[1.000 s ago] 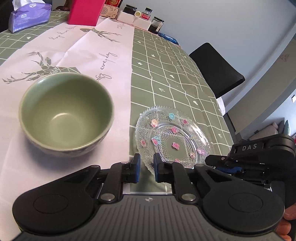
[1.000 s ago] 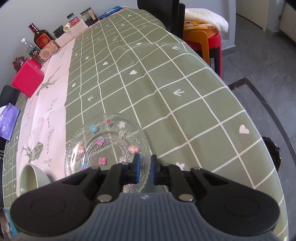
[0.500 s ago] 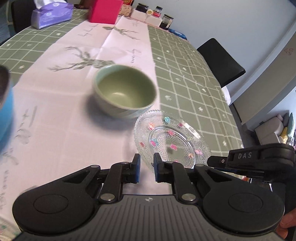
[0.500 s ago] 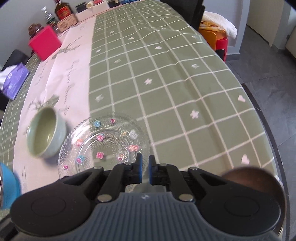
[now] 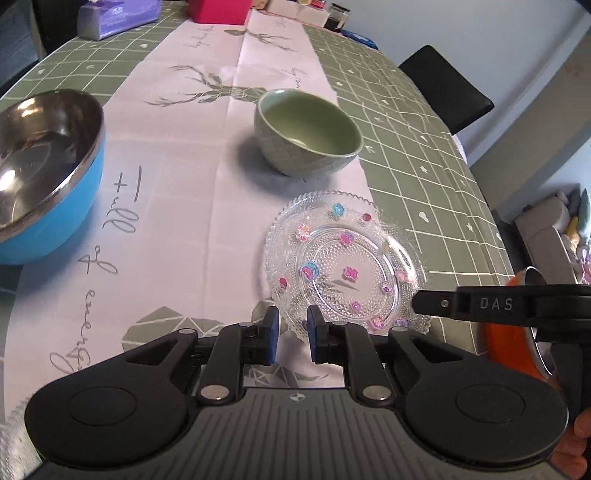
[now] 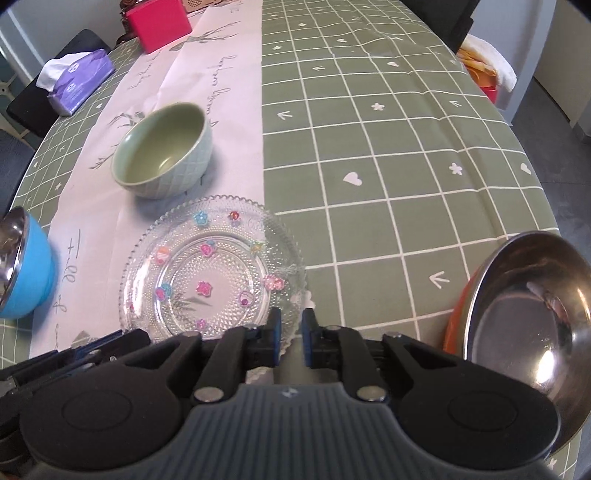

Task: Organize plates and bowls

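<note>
A clear glass plate (image 5: 343, 266) (image 6: 207, 280) with small coloured flowers lies across the edge of the pink runner. My left gripper (image 5: 293, 334) is at its near rim, jaws narrowly apart, with the scalloped rim filling the gap between the pads. My right gripper (image 6: 291, 336) is at the same rim further right. Its jaws are opening, and the rim sits between the pads without being pressed. A green ceramic bowl (image 5: 306, 133) (image 6: 162, 147) stands upright behind the plate. A blue steel-lined bowl (image 5: 44, 177) (image 6: 22, 273) is to the left and an orange steel-lined bowl (image 5: 509, 343) (image 6: 524, 317) to the right.
A purple tissue pack (image 6: 77, 79), a red box (image 6: 159, 22) and jars (image 5: 325, 14) stand at the table's far end. A black chair (image 5: 447, 88) stands past the right edge. The green checked cloth (image 6: 388, 147) stretches to the right of the runner.
Both grippers drew back together and the plate came with them, from the green cloth onto the runner's edge. The blue and orange bowls came into view. The right jaws widened.
</note>
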Demonstrator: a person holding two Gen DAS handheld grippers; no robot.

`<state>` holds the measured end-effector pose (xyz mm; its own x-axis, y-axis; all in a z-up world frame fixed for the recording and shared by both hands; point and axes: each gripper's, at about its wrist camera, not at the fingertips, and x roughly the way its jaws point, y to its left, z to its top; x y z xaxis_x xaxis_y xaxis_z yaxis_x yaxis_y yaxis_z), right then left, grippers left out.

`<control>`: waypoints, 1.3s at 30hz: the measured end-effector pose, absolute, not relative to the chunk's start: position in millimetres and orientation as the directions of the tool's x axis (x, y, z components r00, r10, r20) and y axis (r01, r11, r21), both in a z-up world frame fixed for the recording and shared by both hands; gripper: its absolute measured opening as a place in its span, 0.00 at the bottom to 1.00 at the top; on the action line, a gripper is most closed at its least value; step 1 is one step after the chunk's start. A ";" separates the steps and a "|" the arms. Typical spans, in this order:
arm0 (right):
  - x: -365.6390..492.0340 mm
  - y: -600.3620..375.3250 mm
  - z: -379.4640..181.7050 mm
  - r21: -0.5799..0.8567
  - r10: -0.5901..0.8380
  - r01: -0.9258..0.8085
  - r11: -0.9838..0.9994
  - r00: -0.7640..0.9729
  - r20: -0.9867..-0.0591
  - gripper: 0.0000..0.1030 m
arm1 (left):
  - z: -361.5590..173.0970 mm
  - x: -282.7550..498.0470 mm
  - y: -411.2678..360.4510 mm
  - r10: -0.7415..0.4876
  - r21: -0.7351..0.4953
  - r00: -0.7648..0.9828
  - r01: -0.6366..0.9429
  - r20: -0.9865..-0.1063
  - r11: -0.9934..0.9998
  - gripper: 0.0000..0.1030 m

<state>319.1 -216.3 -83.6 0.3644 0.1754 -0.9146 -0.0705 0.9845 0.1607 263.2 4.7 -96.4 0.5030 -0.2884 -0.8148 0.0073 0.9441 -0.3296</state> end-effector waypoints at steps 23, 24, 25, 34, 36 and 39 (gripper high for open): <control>346.8 -232.9 -101.3 0.281 0.301 -0.111 0.953 0.387 -0.871 0.19 | -110.4 285.7 15.8 -0.342 -0.364 0.576 0.082 -0.742 0.928 0.27; 345.8 -232.6 -101.3 0.281 0.300 -0.109 0.954 0.391 -0.870 0.19 | -110.2 285.8 15.9 -0.340 -0.365 0.578 0.077 -0.742 0.928 0.26; 344.5 -231.7 -101.2 0.277 0.297 -0.109 0.955 0.398 -0.868 0.19 | -110.3 285.5 15.8 -0.336 -0.364 0.583 0.073 -0.740 0.928 0.25; 333.2 -230.9 -97.4 0.290 0.298 -0.082 0.953 0.400 -0.867 0.19 | -99.7 278.0 18.1 -0.314 -0.361 0.610 0.049 -0.728 0.931 0.25; 329.2 -231.2 -94.6 0.303 0.308 -0.078 0.950 0.402 -0.862 0.19 | -94.6 274.3 19.6 -0.310 -0.359 0.613 0.046 -0.727 0.932 0.24; 322.3 -228.9 -90.7 0.317 0.321 -0.077 0.945 0.400 -0.859 0.19 | -88.2 268.1 20.7 -0.291 -0.347 0.617 0.030 -0.731 0.937 0.25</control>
